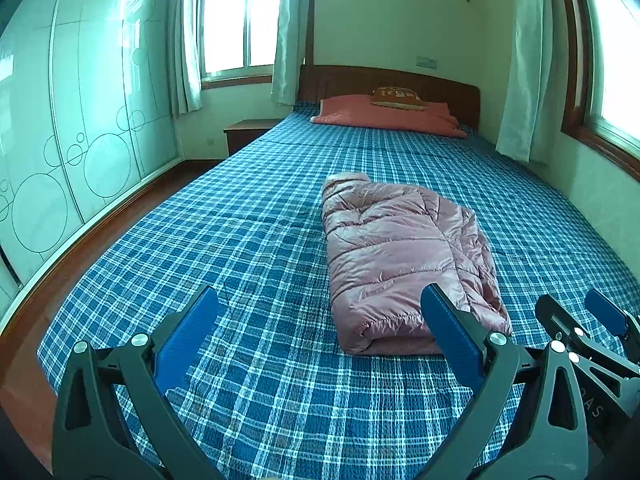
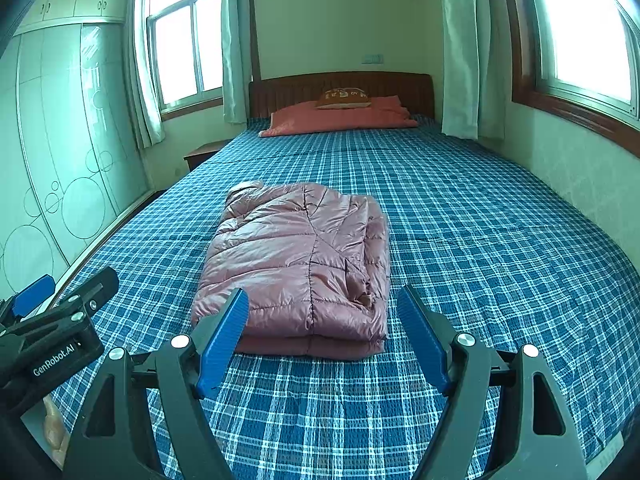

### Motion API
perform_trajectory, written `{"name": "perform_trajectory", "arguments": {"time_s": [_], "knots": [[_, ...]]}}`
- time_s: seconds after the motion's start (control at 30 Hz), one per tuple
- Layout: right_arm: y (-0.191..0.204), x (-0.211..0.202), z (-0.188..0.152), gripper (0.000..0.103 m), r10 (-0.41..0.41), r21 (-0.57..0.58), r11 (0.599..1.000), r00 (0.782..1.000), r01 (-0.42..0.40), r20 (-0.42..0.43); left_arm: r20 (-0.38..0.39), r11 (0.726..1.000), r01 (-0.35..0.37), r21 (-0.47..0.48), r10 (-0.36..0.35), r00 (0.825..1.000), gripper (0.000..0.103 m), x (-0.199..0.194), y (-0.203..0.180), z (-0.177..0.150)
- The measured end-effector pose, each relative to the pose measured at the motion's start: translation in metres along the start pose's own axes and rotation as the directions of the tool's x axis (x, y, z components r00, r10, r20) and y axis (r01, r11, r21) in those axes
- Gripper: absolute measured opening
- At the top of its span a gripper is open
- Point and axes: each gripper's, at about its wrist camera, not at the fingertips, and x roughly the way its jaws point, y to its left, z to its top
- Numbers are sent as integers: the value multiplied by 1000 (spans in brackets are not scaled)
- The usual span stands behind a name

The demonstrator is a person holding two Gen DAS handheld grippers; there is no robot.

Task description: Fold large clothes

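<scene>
A pink quilted puffer jacket [image 1: 404, 260] lies folded into a compact block on the blue plaid bed [image 1: 248, 248]. It also shows in the right wrist view [image 2: 296, 264]. My left gripper [image 1: 320, 300] is open and empty, above the bed just short of the jacket's near left corner. My right gripper [image 2: 322, 304] is open and empty, its jaws spread in front of the jacket's near edge. The right gripper also shows at the lower right of the left wrist view [image 1: 576, 320], and the left gripper at the lower left of the right wrist view [image 2: 68, 292].
A red pillow [image 2: 340, 120] with a small brown cushion [image 2: 344, 98] lies at the wooden headboard [image 2: 340, 84]. A mirrored wardrobe [image 1: 72, 120] runs along the left. A nightstand [image 1: 248, 132] stands beside the bed. Curtained windows [image 2: 580, 40] are at the right and far left.
</scene>
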Motion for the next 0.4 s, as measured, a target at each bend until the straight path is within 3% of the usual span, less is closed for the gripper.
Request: {"name": "perform_trajectory", "arguments": {"time_s": [0.13,0.4], "knots": [[-3,5,-1,75,4,0,1000,1000,-4,-8,-11,1000,14,-19,-15,1000,101,8,1,-2],[-27,32,-5,76,-9,43,999,999,12,-53,-81,997,-66,-37,63,995,101,55,20,-9]]}}
